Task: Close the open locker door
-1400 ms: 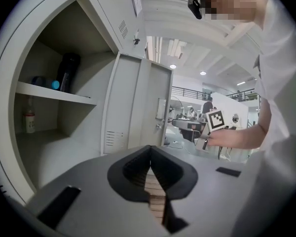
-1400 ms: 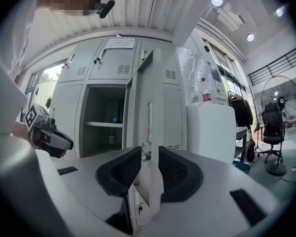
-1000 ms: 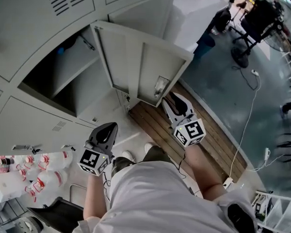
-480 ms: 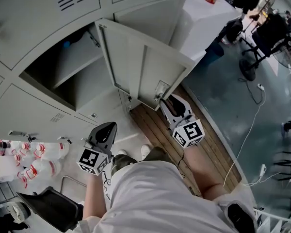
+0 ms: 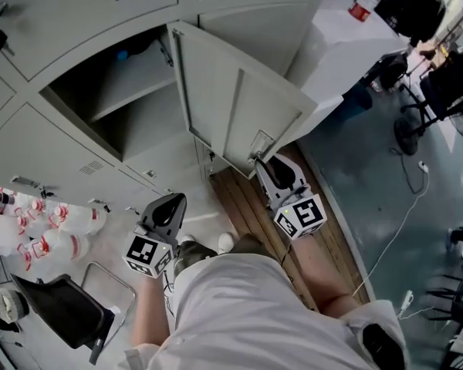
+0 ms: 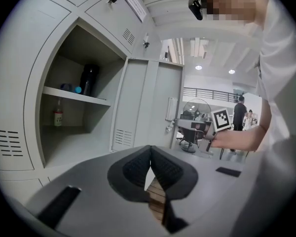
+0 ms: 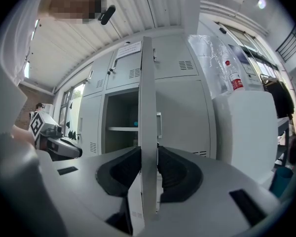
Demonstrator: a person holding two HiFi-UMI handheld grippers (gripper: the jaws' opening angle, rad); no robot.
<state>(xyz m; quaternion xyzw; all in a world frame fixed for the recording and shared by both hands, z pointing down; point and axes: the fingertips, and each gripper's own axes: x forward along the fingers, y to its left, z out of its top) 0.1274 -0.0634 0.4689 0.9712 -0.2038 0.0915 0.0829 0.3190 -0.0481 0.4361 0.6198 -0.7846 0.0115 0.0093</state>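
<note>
The grey locker door [image 5: 239, 106] stands swung out from its open compartment [image 5: 116, 110]. My right gripper [image 5: 264, 160] is at the door's free edge near the latch. In the right gripper view the door's edge [image 7: 148, 107] runs upright between the two pads. The right gripper [image 7: 149, 167] is closing its jaws and both pads touch the edge. My left gripper [image 5: 166, 206] hangs low in front of the lockers, apart from the door. It is the left gripper [image 6: 150, 157] with pads meeting and nothing between them.
A dark flask [image 6: 89, 80] and a small bottle [image 6: 58, 117] stand inside the locker. A wooden platform [image 5: 247, 206] lies under the door. Water bottles [image 5: 31, 237] and a black chair [image 5: 62, 314] are at the left, a white counter [image 5: 347, 45] at the right.
The head view has drifted, so the lockers sit lower and further right in the picture. My right gripper stays at the door's edge. The left gripper has not moved.
</note>
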